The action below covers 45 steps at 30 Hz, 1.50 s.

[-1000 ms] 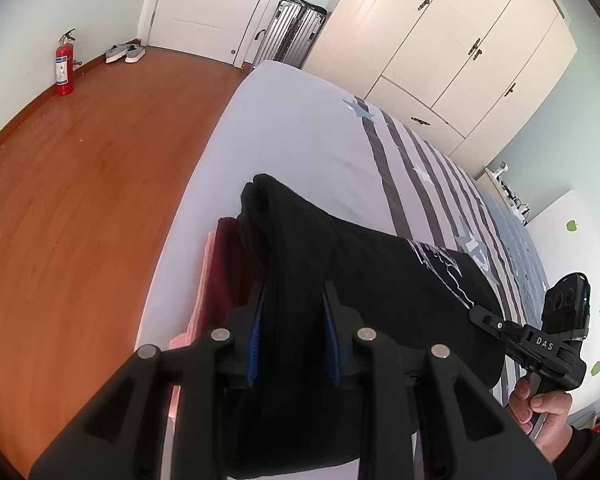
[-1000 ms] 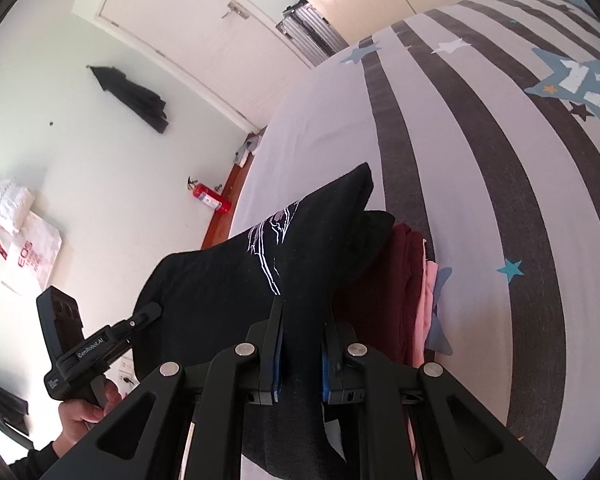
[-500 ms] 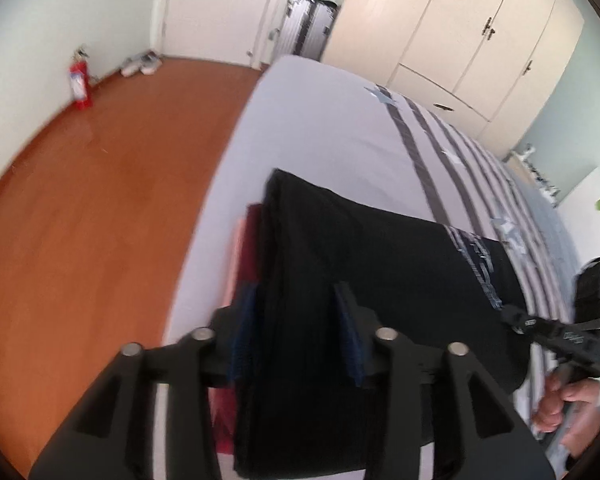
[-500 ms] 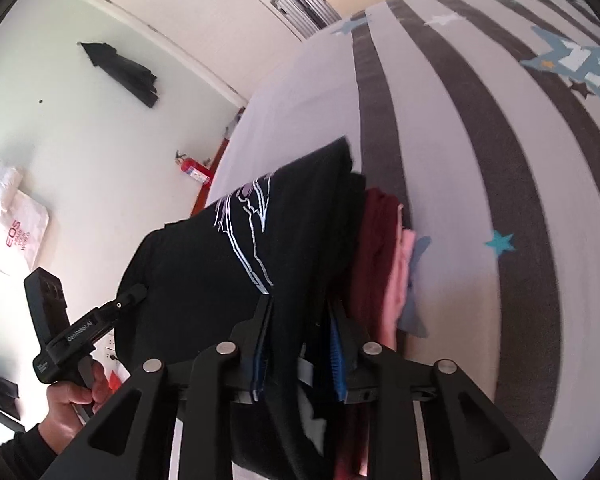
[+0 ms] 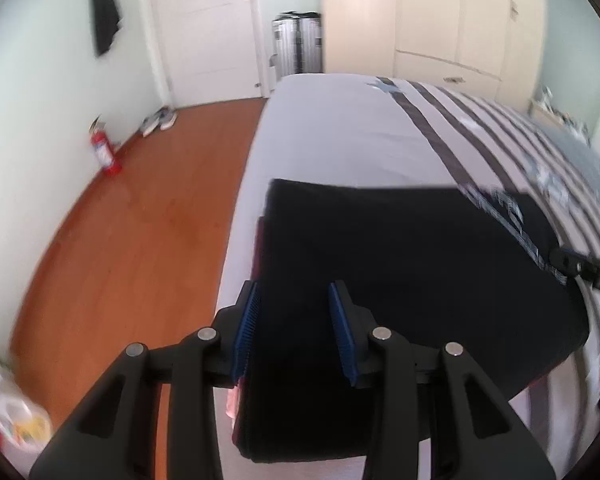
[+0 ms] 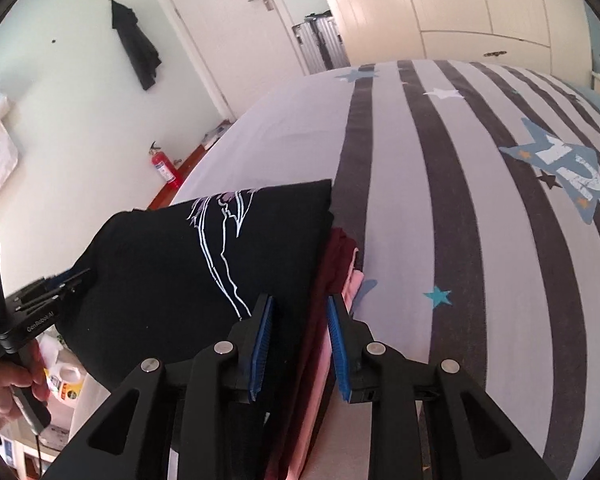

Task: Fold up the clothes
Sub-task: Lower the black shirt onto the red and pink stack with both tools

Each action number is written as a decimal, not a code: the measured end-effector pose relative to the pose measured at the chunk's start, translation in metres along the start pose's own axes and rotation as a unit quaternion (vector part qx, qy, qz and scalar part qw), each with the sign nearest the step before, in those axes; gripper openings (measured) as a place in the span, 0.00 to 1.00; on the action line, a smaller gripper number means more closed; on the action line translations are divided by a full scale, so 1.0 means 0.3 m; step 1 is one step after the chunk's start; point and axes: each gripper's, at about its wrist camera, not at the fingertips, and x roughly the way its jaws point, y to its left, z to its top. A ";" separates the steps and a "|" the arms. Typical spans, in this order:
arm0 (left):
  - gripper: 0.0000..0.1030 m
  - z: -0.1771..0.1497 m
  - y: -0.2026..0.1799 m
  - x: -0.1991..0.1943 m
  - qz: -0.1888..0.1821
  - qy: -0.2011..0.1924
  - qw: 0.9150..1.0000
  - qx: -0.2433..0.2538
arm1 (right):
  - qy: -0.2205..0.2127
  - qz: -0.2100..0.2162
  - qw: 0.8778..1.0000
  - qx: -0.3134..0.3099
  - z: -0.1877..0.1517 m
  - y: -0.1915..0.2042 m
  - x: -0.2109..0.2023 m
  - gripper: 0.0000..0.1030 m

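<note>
Within that last second I had spread both the left tongs (image 5: 294,328) and right tongs (image 6: 298,344) off the folded black shirt (image 5: 400,260), leaving it atop the maroon and pink stack (image 6: 336,264) at the bed's (image 6: 440,200) edge, seemingly placed.

**A striped bed with a stack of folded clothes**

The bed (image 6: 420,208) has a light cover with dark grey stripes and star prints. Near its edge lies a stack of folded clothes: a pink garment (image 6: 354,284) at the bottom, a dark red garment (image 6: 338,252) on it, and a black shirt (image 6: 172,264) on top.
</note>
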 end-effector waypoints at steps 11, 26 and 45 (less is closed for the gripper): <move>0.32 0.205 -0.178 0.174 -0.040 0.010 0.998 0.045 | -0.038 -0.018 0.997 -0.064 0.174 0.200 0.065 0.23; 0.13 0.139 -0.044 0.211 -0.002 -0.007 1.000 -0.022 | -0.012 -0.033 0.998 -0.061 0.155 0.139 0.180 0.20; 0.16 0.129 0.142 0.254 0.033 0.020 0.993 -0.111 | -0.007 -0.052 0.997 -0.049 0.189 0.015 0.187 0.20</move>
